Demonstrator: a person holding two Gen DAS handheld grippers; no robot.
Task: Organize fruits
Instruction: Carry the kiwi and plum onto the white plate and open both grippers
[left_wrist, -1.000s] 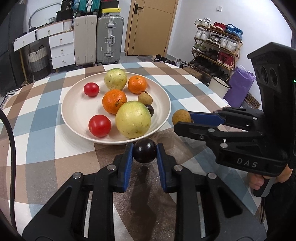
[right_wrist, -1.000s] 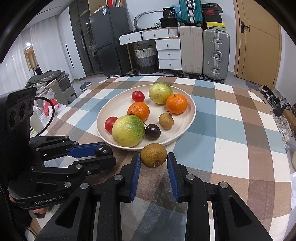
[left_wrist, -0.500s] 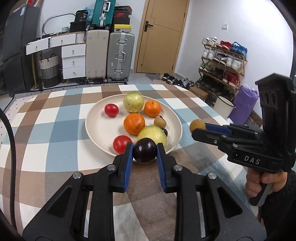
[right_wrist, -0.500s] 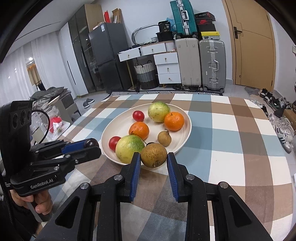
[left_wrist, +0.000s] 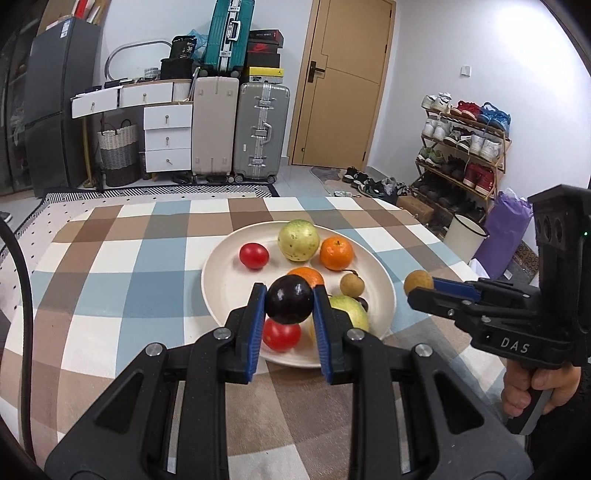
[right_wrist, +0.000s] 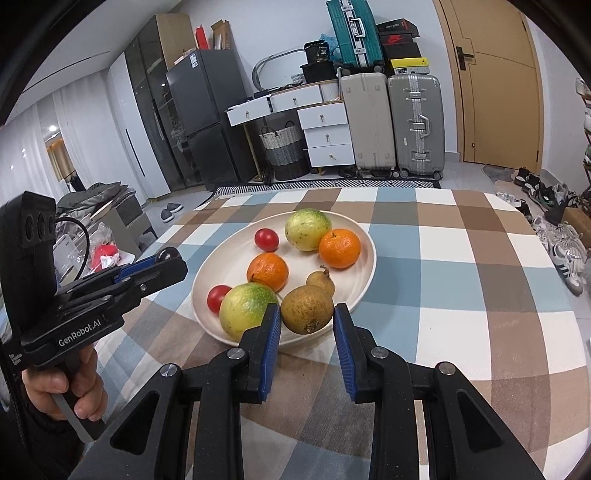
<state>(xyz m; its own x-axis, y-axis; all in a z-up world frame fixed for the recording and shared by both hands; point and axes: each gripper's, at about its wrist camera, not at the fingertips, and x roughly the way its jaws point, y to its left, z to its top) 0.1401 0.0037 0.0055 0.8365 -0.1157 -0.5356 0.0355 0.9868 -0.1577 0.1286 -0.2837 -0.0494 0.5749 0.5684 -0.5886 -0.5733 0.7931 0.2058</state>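
Observation:
My left gripper (left_wrist: 289, 300) is shut on a dark purple round fruit (left_wrist: 289, 298), held above the near rim of the white plate (left_wrist: 221, 280). My right gripper (right_wrist: 306, 312) is shut on a brown round fruit (right_wrist: 306, 308) over the plate's (right_wrist: 354, 291) near edge. On the plate lie two red tomatoes (right_wrist: 266, 238), two oranges (right_wrist: 339, 248), two green-yellow fruits (right_wrist: 308, 229) and a small brown fruit (right_wrist: 321, 282). In the left wrist view the right gripper (left_wrist: 421, 286) shows at the right with the brown fruit (left_wrist: 418, 282) in its tips.
The plate rests on a table with a blue, brown and white checked cloth (right_wrist: 461, 280). A person's hand (right_wrist: 66, 387) holds each gripper handle. Suitcases, drawers and a shoe rack stand on the floor beyond the table's far edge.
Both grippers have risen and tilted up with their fruits still held. The plate now sits lower and farther off in both views, and each fruit overlaps its near rim.

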